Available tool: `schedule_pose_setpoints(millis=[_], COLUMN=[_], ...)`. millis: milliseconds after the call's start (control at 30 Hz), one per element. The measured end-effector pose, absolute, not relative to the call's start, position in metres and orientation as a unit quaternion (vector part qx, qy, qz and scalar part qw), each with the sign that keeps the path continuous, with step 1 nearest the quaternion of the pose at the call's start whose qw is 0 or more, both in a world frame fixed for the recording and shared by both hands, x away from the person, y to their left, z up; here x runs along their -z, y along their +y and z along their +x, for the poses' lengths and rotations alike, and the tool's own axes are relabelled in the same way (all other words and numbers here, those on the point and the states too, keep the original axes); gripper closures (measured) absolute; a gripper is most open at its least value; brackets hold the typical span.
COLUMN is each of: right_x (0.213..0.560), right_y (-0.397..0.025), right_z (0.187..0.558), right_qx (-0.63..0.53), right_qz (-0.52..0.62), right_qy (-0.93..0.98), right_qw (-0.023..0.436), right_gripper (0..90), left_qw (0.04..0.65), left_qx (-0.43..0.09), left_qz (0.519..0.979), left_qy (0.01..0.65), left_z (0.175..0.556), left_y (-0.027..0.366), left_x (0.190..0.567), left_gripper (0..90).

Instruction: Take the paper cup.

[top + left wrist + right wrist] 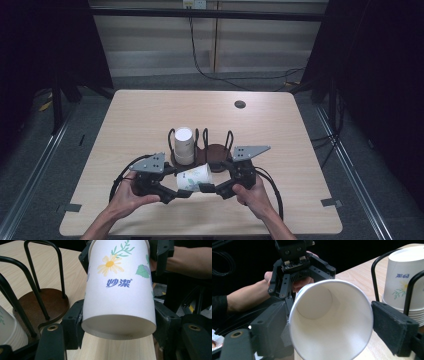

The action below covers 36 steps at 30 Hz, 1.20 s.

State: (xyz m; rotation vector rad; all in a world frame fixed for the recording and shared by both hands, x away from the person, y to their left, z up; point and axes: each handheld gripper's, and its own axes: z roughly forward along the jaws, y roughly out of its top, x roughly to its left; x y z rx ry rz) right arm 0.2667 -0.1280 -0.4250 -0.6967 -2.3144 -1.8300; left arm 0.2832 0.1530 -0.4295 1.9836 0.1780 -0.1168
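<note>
High view: both grippers hold one paper cup (194,178) sideways above the bench (300,150), left gripper (176,193) clamping its base, right gripper (210,188) its rim. Placement onto the stack (183,146) in the rack (218,150) seems left.

The paper cup (119,287) held sideways carries blue Chinese characters, "妙潔", printed on its white wall in the left gripper view. They sit just below a drawn yellow-centred daisy and beside a green leaf sprig. In the right gripper view, the stack of cups (403,281) in the wire rack shows the same blue mark on the topmost cup, seen upside down and cut off by the rack's wire, so it cannot be read in full. In the high view the printing is too small to read.
</note>
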Motion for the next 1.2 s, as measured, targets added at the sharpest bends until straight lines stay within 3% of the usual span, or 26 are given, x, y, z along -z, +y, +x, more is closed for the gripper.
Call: schedule_pose_setpoints(millis=[700, 1200], right_x=[0.4275, 0.4255], right_y=[-0.1283, -0.1294], right_z=[0.2684, 0.2686], right_qx=[0.595, 0.589], right_qz=[-0.221, -0.225], right_qy=[-0.770, -0.774], right_qw=[0.061, 0.051], right_gripper=[25.8, 26.2], left_qw=[0.543, 0.526], left_qx=[0.059, 0.038], left_qz=[0.834, 0.843], left_qy=[0.081, 0.109], left_z=[0.2848, 0.2877], left_y=[0.1504, 0.1512], left_x=[0.4340, 0.4376], left_gripper=[33.1, 15.4])
